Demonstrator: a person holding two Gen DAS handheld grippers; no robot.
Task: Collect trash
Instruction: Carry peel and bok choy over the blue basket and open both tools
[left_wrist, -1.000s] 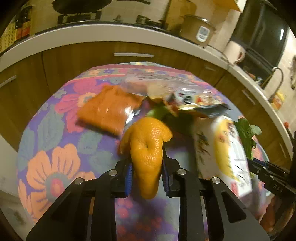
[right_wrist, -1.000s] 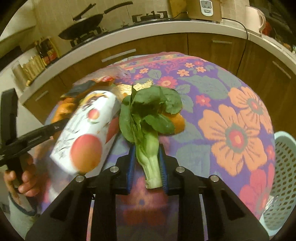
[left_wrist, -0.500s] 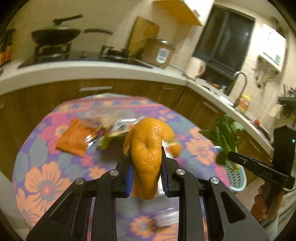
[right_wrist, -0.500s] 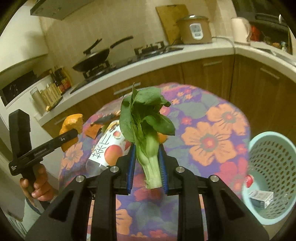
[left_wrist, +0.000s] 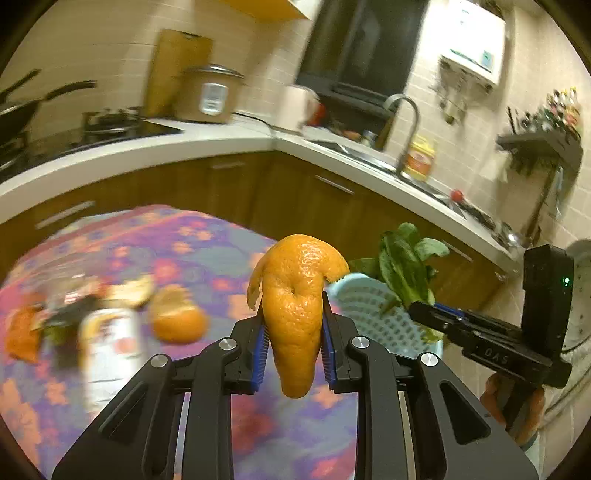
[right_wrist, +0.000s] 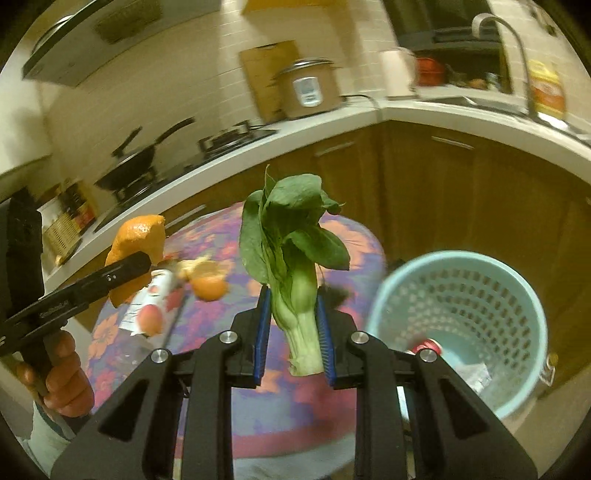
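My left gripper (left_wrist: 293, 332) is shut on a large orange peel (left_wrist: 295, 295) and holds it in the air over the flowered table (left_wrist: 192, 243). My right gripper (right_wrist: 291, 325) is shut on a green bok choy (right_wrist: 291, 240) by its pale stem, held up just left of a light blue perforated basket (right_wrist: 458, 317). The basket holds a red can (right_wrist: 424, 347) and a paper scrap. In the left wrist view the bok choy (left_wrist: 406, 266) hangs over the basket (left_wrist: 365, 306). The peel also shows in the right wrist view (right_wrist: 138, 236).
On the table lie a juice carton (left_wrist: 110, 350), more orange peel (left_wrist: 177, 317) and wrappers (left_wrist: 55, 314). A kitchen counter (left_wrist: 184, 147) with stove, rice cooker (left_wrist: 207, 94) and sink curves behind, above brown cabinets.
Both grippers have swung right, away from the trash pile. The basket now sits closer and larger beside the right gripper. Both grips are unchanged.
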